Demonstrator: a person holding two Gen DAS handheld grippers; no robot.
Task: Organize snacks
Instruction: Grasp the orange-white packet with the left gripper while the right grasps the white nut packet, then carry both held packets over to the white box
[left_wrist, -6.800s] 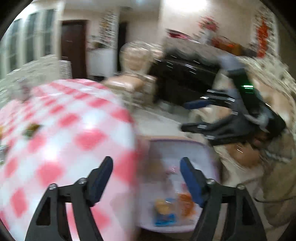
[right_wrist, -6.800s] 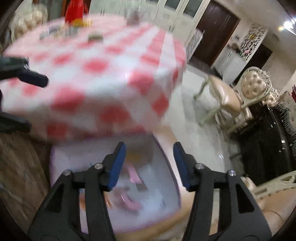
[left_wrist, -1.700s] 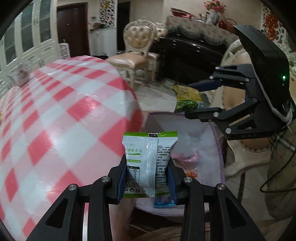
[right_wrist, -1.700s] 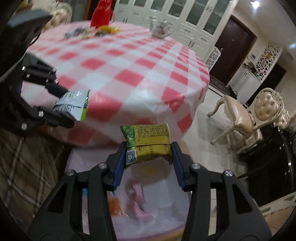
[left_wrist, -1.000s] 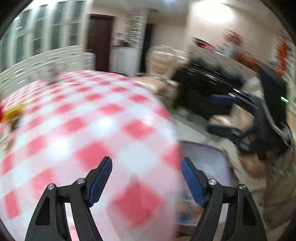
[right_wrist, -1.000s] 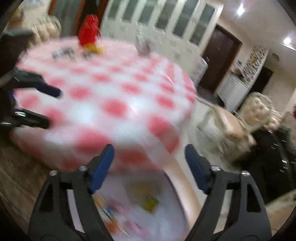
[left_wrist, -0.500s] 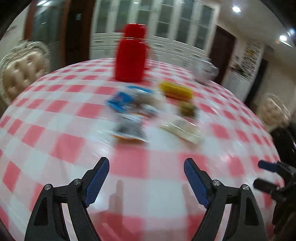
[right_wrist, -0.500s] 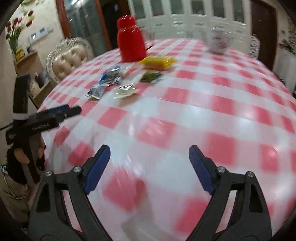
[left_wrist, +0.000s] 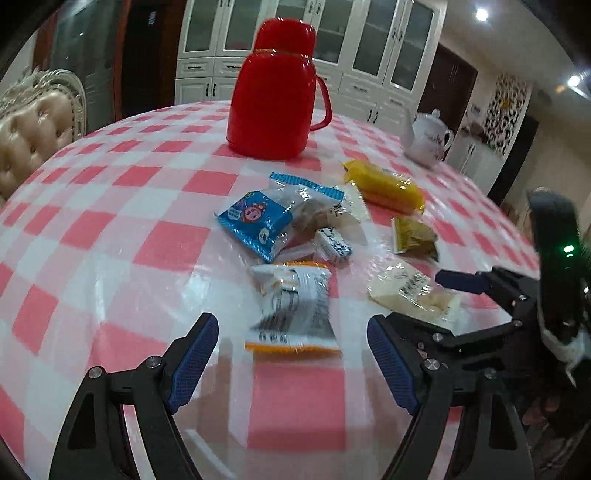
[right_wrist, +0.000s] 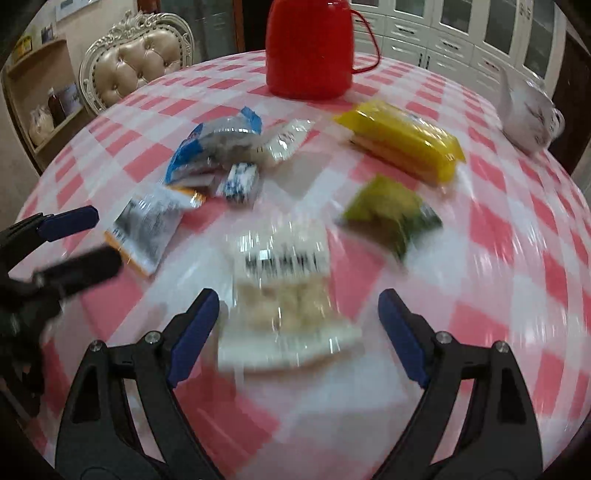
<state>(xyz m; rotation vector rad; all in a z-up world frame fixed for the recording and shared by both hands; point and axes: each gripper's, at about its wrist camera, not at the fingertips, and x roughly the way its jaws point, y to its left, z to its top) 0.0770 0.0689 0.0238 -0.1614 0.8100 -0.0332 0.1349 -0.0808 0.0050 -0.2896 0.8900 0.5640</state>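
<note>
A round counter (left_wrist: 122, 236) with a red-and-white checked cloth carries the snacks (left_wrist: 295, 236) in a loose pile at the frame centre, before a red jug (left_wrist: 275, 99). The left gripper (left_wrist: 291, 363) hovers released over an orange-edged packet (left_wrist: 291, 310). The right gripper (right_wrist: 295, 332), jaws apart and empty, hangs over a pale packet (right_wrist: 284, 295).

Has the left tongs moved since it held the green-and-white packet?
Yes. The left tongs now hangs open over the table near the red jug, away from the table's edge.
</note>
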